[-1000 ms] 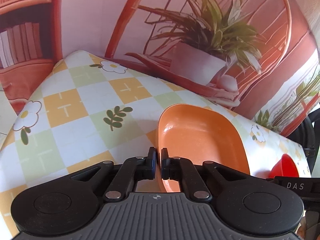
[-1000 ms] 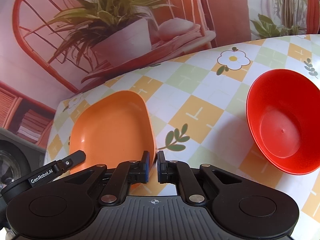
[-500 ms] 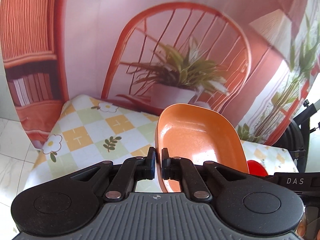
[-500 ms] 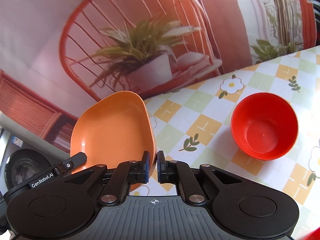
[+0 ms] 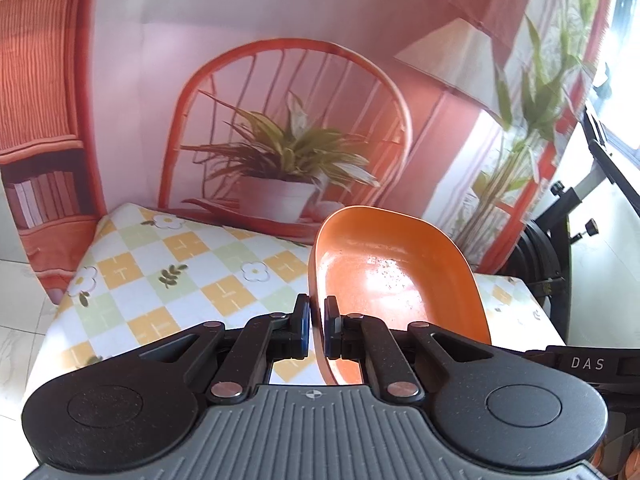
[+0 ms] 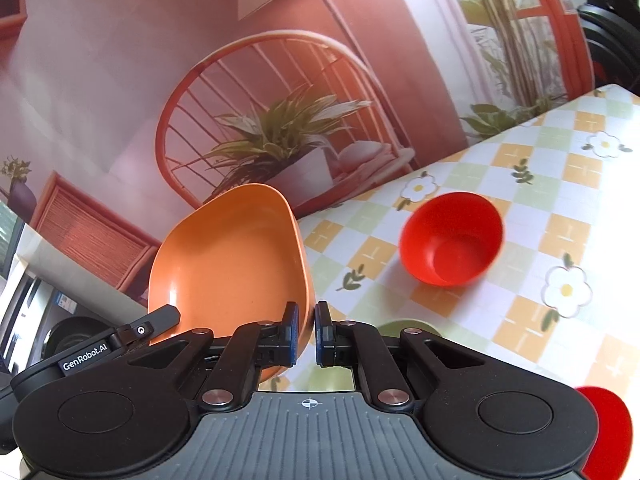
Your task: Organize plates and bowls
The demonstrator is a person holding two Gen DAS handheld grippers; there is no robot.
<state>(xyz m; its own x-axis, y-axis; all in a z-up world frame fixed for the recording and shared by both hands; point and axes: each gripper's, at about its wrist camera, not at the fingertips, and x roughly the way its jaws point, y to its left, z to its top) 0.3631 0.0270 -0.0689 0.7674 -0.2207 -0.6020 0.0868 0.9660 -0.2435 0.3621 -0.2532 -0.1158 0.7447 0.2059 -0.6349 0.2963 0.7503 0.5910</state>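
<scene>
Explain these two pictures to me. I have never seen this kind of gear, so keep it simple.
Each picture comes from a camera mounted on a handheld gripper, looking forward along its two jaws. A person holds one tool per hand; there is no robot arm. In the left view, the left gripper pinches the rim of an orange plate, lifted above the checked tablecloth. In the right view, the right gripper holds nothing, its jaws nearly together. A red bowl sits on the cloth. The chair and plant behind are a printed backdrop.

Both wrist cameras looked forward over their jaws, high above the checked-cloth desk, sharing the orange plastic plate.
</scene>
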